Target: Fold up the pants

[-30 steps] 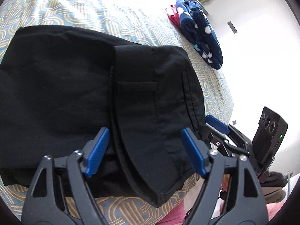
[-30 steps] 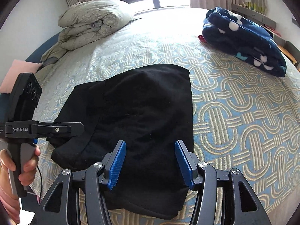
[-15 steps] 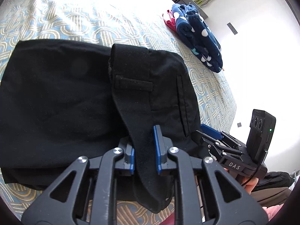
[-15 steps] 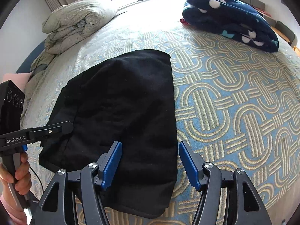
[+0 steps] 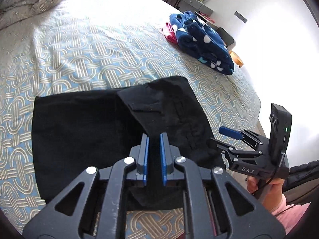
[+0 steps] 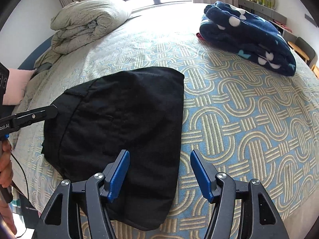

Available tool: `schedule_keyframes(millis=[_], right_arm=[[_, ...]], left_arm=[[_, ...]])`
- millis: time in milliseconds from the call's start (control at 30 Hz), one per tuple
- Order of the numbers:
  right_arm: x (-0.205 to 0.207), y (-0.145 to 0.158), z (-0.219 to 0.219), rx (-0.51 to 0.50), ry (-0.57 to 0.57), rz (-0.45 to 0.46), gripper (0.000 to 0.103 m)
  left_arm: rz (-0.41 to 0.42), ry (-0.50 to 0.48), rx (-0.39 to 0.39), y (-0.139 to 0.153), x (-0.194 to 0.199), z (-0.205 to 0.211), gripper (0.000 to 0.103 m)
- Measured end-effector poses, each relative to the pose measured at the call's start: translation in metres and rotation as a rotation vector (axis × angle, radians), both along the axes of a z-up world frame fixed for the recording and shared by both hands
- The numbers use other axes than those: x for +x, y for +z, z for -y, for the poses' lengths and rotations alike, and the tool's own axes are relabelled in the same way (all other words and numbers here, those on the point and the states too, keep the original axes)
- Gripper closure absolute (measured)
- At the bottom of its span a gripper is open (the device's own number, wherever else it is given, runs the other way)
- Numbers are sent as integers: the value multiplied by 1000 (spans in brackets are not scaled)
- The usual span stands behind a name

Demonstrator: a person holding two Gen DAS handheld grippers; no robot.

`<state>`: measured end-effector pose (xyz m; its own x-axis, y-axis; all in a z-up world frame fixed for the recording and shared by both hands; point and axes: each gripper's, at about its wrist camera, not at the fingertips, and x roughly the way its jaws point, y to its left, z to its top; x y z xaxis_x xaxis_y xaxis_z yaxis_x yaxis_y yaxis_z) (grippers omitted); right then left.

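Since the black pants [image 5: 83, 131] are already folded down to a chunky rectangle near the front edge of the bed [image 5: 83, 45], the setup now looks like it's about the last fold imo. Left gripper [image 5: 153, 155] has its blue pads clamped on a strip of the fabric, prob the waistband end w/ a belt loop on it, and that strip rises off the pile up to the pads. Makes sense to grab there bc it's the loose top layer, so it can be carried over w/o dragging the rest.

Right gripper [image 6: 159, 171] isn't holding anything, jaws spread wide, hovering low over the near right edge of the pants; one pad is over cloth, the other over bare bedspread. Straddling the edge like that, I'd guess it's lining up to pinch the matching corner so both sides travel together & the fold stays square.

Other stuff is well apart from the action: navy polka dot blanket [image 6: 247, 35] folded far right w/ something pink [image 5: 169, 33] tucked beside it, and a bundled grey duvet [image 6: 87, 18] at the back left. Plenty of open bed btw the pants and those.

Risk: thick layers could slip if only one side lifts.
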<state>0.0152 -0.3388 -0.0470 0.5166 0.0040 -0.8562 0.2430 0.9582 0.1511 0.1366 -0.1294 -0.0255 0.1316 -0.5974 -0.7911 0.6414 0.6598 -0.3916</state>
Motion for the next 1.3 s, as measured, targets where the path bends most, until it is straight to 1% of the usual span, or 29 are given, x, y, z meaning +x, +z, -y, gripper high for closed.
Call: schedule_keyframes(millis=[67,100,133,167,200,233,300,333,400,533,567,667,733,833,967,1033,1067,1133,1300], right_arm=[[3,-2,-1,0,0,-6,38],[3,-4,-1,6,-3,-12,38],[3,-5,0,13,-3,-15,38],[2,-6,0,21,-1,-19,38],[1,-7,-1,26,4,-24,38],[0,-9,-2,22,11,-31,38],[4,-10,-4,8,17,-38,38],[3,-11,-3,3,16,-43,38],[3,-12,0,18,4,-47,38],[5,-9,2,28,-5,-47,38],[6,-8,2,22,-1,-47,38],[6,-8,-1,-7,14,-53,38],[9,-8,-2,-18,23,-64,38],[12,-9,-2,-8,17,-71,38],[10,-8,-2,-13,-11,-29,38],[9,-7,-2,-45,-51,-1,38],[9,-8,-2,-47,-61,-3,38],[14,-12,-1,-15,-62,-30,39],[21,-13,4,23,-84,-66,39]], left_arm=[[-12,27,22,-11,4,-5,89],[-30,46,32,-18,7,-8,81],[-63,67,40,-27,11,-11,64],[-108,90,48,-38,15,-16,53],[-160,118,51,-50,20,-22,35],[-198,137,48,-57,20,-26,32],[-286,132,25,-72,20,-31,32],[-309,123,5,-75,19,-32,31],[-321,104,-39,-76,18,-31,30],[-387,52,-140,-76,17,-23,30],[-384,39,-146,-74,17,-21,30],[-342,23,-102,-77,15,-14,30],[-323,11,-110,-78,14,-15,30],[-301,-5,-116,-79,10,-17,30],[-261,-37,-131,-77,6,-18,30],[-263,-47,-149,-78,7,-18,30],[-274,-48,-159,-78,8,-15,30],[-309,-57,-195,-79,11,-14,30],[-326,-70,-208,-83,15,-16,34]])
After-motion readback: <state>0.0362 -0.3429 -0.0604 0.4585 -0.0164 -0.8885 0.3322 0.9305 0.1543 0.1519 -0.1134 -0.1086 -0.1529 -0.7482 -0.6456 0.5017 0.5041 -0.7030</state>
